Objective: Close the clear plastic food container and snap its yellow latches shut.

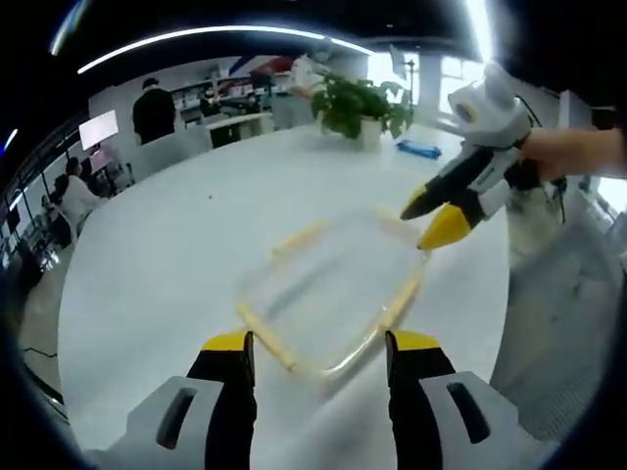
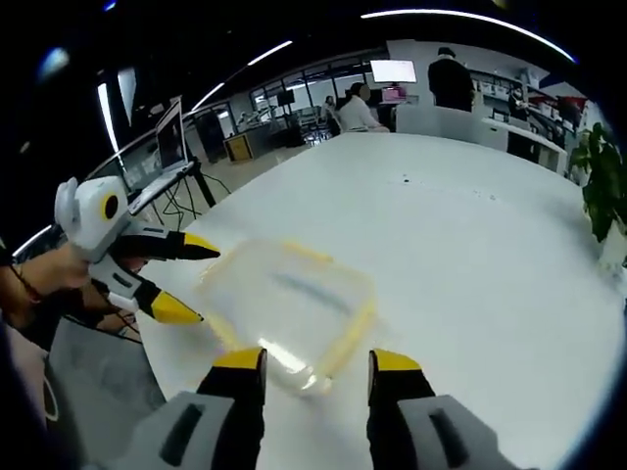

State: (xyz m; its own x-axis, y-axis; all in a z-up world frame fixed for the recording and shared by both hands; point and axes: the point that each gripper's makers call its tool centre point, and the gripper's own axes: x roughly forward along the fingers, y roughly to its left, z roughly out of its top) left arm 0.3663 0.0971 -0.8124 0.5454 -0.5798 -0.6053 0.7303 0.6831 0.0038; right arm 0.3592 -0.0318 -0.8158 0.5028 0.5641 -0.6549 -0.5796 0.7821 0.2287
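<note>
Clear container (image 1: pixel 328 294) lay on the white desk (image 1: pixel 167 274) just ahead of my left gripper (image 1: pixel 318 345), jaws apart; my right gripper (image 2: pixel 316 364) likewise gaped, container just beyond its tips

The left gripper view looks along its jaws across the white table (image 1: pixel 176 264), close above the clear container (image 1: pixel 328 294), facing the plant (image 1: pixel 358 106). The right gripper view faces the opposite way, equally near. Both share the container (image 2: pixel 289 299) and tabletop (image 2: pixel 470 255).

One container (image 1: pixel 328 294), two tongs (image 1: pixel 318 345) (image 2: pixel 313 360), one potted plant (image 1: pixel 358 106).
</note>
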